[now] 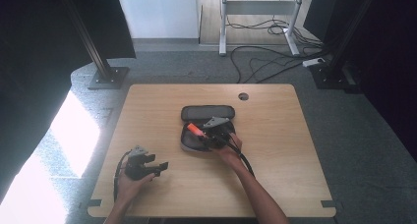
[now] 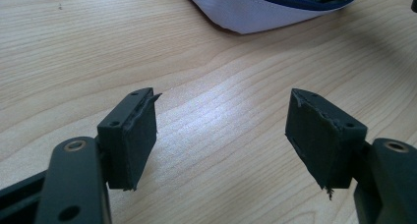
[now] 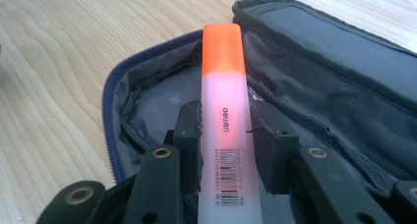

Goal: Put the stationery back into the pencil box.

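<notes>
Floor at left: a bright patch of light (image 1: 64,150) lies on the grey carpet beside the table.
Left gripper (image 1: 160,167): it is low over the wooden table (image 1: 275,184), near the front left corner; the jaws stand apart and nothing is between them, only bare wood.
Table top: light wood with visible grain, with a round cable hole (image 1: 243,96) near the far edge.
Pencil case (image 1: 209,112): it lies open in the middle of the table, grey lining inside and a blue zipper along the rim.
Highlighter (image 3: 225,121): orange cap, pale body with a barcode; it is above the open case, perhaps just touching the lining.
Right gripper (image 3: 225,145): its jaws are clamped on the sides of the highlighter.
Room behind: a white desk frame (image 1: 223,32) and black cables (image 1: 265,62) on the floor.
</notes>
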`<state>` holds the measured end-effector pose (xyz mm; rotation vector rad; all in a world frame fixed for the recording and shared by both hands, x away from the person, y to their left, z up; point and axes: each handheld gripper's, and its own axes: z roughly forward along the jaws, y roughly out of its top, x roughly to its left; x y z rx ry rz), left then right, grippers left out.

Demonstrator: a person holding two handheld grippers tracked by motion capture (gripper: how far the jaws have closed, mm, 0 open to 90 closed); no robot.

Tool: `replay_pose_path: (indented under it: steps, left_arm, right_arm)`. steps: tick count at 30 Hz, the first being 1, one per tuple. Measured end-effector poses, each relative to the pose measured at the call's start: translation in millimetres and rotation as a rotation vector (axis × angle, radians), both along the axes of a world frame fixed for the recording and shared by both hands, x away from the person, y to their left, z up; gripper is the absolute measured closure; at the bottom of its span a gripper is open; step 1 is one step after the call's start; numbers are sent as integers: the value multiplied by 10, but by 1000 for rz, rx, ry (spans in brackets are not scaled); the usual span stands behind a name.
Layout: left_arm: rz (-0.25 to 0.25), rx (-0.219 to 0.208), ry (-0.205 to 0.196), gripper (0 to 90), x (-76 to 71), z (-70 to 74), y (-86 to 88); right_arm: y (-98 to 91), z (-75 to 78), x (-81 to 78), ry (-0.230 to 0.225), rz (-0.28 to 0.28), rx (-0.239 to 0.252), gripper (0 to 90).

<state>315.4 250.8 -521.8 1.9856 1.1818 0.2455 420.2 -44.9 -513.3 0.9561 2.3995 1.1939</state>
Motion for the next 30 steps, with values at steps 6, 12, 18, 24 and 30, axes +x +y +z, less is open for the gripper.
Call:
replay_pose_path:
  steps: [6, 12, 18, 24, 30]
  left_arm:
    - [-2, 2, 1, 284, 1, -4, -3]
    - [-4, 4, 2, 284, 2, -8, -7]
    - [-3, 7, 6, 284, 6, -18, -10]
    - [-3, 7, 5, 283, 5, -20, -11]
    - [-2, 8, 6, 283, 7, -20, -2]
  right_arm:
    - [18, -51, 15, 8, 11, -16, 655]
    - [47, -78, 18, 8, 18, -32, 654]
    - [68, -111, 25, 8, 30, -54, 652]
    - [87, -150, 25, 14, 32, -80, 647]
    - [79, -142, 26, 13, 19, -73, 548]
